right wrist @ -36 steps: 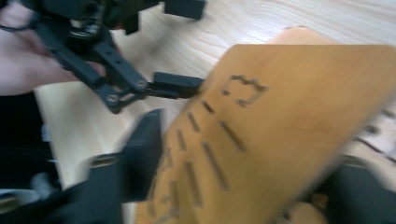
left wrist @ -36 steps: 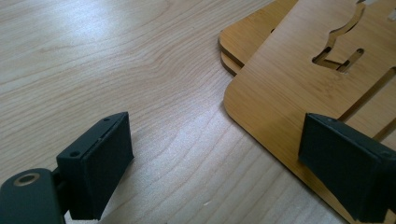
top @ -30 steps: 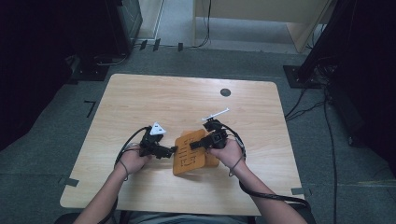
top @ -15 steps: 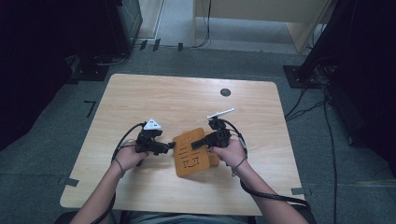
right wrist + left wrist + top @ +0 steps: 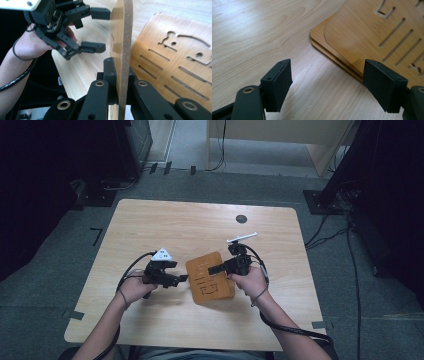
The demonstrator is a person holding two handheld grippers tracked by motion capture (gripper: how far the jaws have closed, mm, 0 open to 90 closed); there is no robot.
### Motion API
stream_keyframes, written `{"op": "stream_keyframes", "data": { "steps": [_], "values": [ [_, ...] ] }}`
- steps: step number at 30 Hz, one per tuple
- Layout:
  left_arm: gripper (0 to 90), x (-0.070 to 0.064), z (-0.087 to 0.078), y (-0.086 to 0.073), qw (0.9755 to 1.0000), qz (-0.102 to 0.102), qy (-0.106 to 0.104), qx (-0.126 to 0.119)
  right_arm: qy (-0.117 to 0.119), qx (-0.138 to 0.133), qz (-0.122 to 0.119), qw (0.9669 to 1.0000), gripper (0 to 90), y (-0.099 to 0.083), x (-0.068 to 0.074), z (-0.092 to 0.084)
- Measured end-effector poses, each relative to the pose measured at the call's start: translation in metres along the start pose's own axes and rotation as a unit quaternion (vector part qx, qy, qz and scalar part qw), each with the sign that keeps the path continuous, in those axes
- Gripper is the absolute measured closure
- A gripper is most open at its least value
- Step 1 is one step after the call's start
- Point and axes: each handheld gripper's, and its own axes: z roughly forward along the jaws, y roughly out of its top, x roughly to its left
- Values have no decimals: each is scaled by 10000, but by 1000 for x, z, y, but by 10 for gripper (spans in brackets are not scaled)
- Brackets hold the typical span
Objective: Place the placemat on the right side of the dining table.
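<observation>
Wooden slotted board point(image 5: 210, 278) lies near the bench's point(image 5: 200, 220) middle, between both hands. Right claw point(image 5: 120, 75) is clamped on a thin panel point(image 5: 121, 37) that stands on edge above the board. Left claw point(image 5: 328, 85) is wide open and empty, low over the bench at the board's left corner, which sits just ahead between its jaws. Judged step: left claw takes hold of the wood; best squared to the edge and closed gently, right grip kept firm.
</observation>
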Motion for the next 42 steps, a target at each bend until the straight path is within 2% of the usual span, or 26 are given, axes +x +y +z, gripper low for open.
{"op": "stream_keyframes", "data": {
  "steps": [11, 15, 22, 28, 33, 38, 41, 42],
  "values": [
    [208, 0, 4, -2, 9998, 6, 139, 104, -265, -346, -129, 9990, 876, 5, -6, -18],
    [203, 2, 6, -3, 9995, -33, 261, 181, -403, -456, -195, 9980, 876, 7, -8, -24],
    [189, 5, 8, -5, 9982, -179, 499, 280, -540, -490, -191, 9972, 876, 9, -10, -32],
    [185, 7, 10, -6, 9972, -217, 625, 346, -762, -649, -207, 9948, 876, 10, -16, -45],
    [184, 8, 11, -7, 9967, -228, 671, 389, -813, -769, -173, 9936, 875, 11, -19, -54],
    [184, 9, 12, -9, 9959, -203, 736, 495, -994, -904, -269, 9906, 875, 11, -19, -63],
    [184, 9, 13, -9, 9956, -196, 743, 542, -993, -1000, -280, 9896, 875, 11, -19, -68],
    [184, 8, 13, -10, 9956, -200, 741, 543, -1089, -1037, -325, 9881, 875, 11, -19, -71]
  ]
}}
